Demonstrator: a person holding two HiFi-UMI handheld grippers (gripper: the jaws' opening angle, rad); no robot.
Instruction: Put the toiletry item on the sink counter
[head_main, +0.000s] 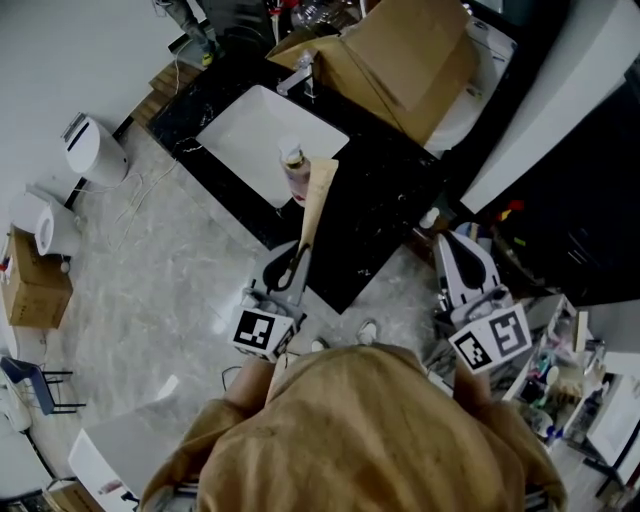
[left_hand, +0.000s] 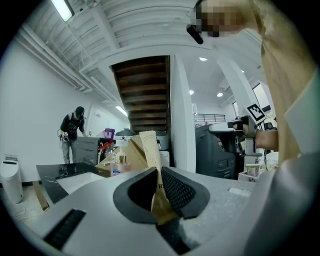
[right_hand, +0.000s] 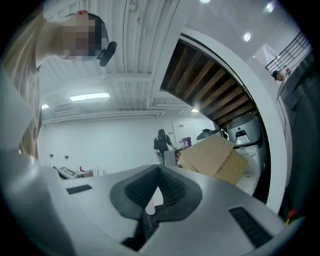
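A long tan carton (head_main: 316, 200) is the toiletry item. My left gripper (head_main: 297, 262) is shut on its near end, and the carton reaches out over the black sink counter (head_main: 385, 195). In the left gripper view the carton (left_hand: 150, 150) stands upright, pinched between the ribbed pads of the left gripper (left_hand: 159, 182). A pink pump bottle (head_main: 294, 170) stands at the rim of the white basin (head_main: 250, 130), just beyond the carton's far end. My right gripper (head_main: 458, 250) hovers by the counter's right end. The right gripper (right_hand: 159, 176) has its tips together and holds nothing.
A large open cardboard box (head_main: 400, 60) lies on the counter behind the faucet (head_main: 298, 75). On the floor at left are a white bin (head_main: 92, 150) and a small carton (head_main: 35, 285). Cluttered shelves (head_main: 560, 390) stand at right. A person (left_hand: 72, 132) stands far off.
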